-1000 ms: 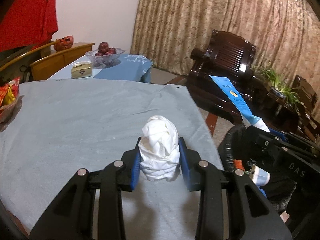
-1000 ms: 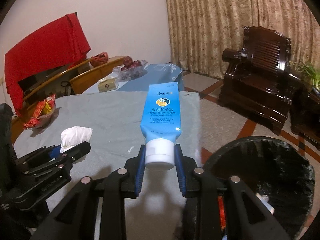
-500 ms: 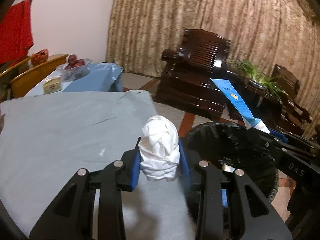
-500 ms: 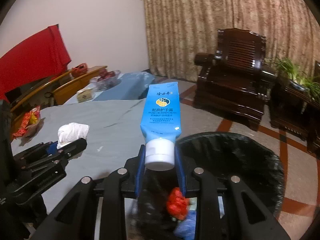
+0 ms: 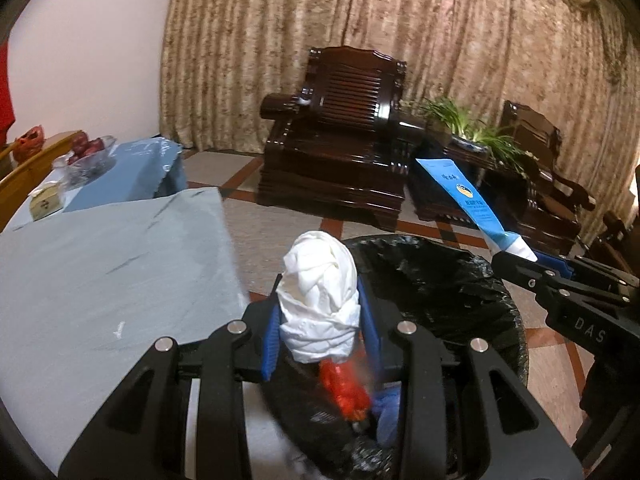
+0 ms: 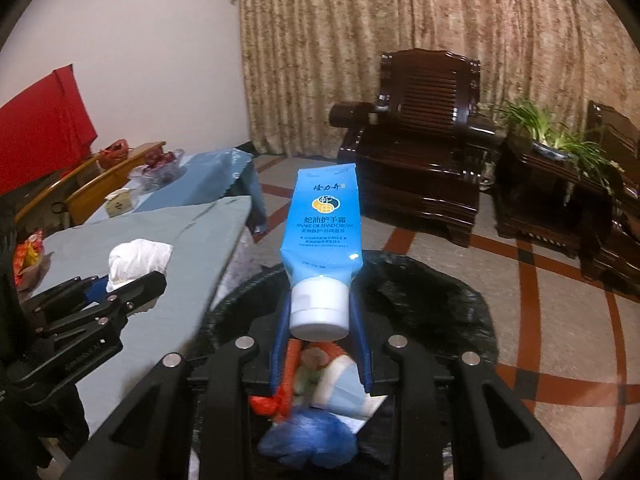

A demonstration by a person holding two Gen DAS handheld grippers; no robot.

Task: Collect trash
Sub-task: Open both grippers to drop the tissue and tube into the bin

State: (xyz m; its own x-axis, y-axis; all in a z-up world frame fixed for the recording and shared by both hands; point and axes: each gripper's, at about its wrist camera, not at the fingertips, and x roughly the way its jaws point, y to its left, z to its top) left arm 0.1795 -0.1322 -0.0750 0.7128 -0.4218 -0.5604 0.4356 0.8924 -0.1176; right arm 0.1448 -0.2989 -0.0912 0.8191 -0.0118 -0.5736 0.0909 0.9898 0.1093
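Observation:
My left gripper [image 5: 319,312] is shut on a crumpled white tissue wad [image 5: 318,296] and hangs over the near rim of a black-lined trash bin [image 5: 460,280]. My right gripper [image 6: 320,312] is shut on the white cap of a blue hand cream tube [image 6: 324,224], which points away from me above the same trash bin [image 6: 440,300]. Red, blue and pale scraps [image 6: 308,436] lie inside the bin. The tube [image 5: 468,204] also shows at the right of the left wrist view, and the tissue wad [image 6: 136,258] at the left of the right wrist view.
A table under a grey-blue cloth [image 5: 100,264] stands left of the bin. Behind it is a blue-covered table [image 5: 136,164] with a fruit bowl [image 5: 86,156]. Dark wooden armchairs [image 5: 352,136], a potted plant [image 5: 476,128] and curtains fill the back. Snack packets [image 6: 28,256] lie at far left.
Both grippers have swung right, off the table, until they hang over the bin. Each keeps its hold, and the bin's inside has come into view.

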